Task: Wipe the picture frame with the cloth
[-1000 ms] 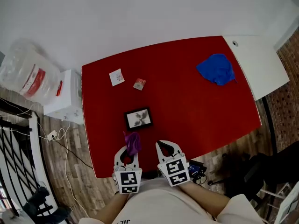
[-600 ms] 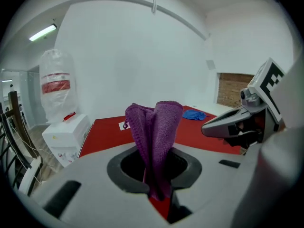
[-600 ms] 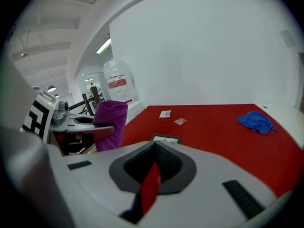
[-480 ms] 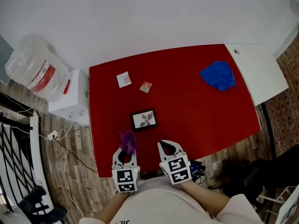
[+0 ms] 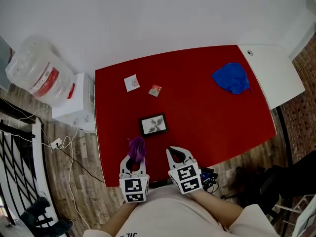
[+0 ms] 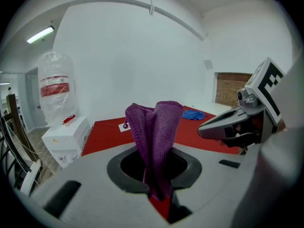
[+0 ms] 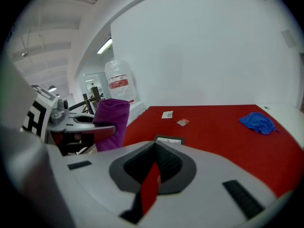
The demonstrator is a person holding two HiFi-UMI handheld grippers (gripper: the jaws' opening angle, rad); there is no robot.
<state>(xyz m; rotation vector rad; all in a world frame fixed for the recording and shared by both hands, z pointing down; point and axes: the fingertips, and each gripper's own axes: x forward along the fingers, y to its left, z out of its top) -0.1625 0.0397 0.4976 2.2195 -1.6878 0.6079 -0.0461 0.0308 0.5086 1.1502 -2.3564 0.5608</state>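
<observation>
- The left gripper (image 6: 154, 172) has its jaws clenched on a purple cloth (image 6: 154, 132), which stands up out of them in a folded bunch, just as half a second ago.
- The right gripper (image 7: 153, 167) holds nothing. Its jaws are pressed together and only a thin slit of red shows between them, unchanged from the earlier frames.
- The picture frame (image 5: 153, 125) lies flat on the red table (image 5: 207, 117), a little beyond both grippers. The cloth is near its nearer left corner but apart from it, so the gap has not closed.
- Both grippers stay side by side over the near edge of the table, almost where they were half a second ago.
- Against one second ago, the whole table sits slightly more to the right in the head view. The frame, the two small cards (image 5: 131, 83) beyond it and the blue cloth (image 5: 231, 78) at the far right corner keep their places among each other.
</observation>
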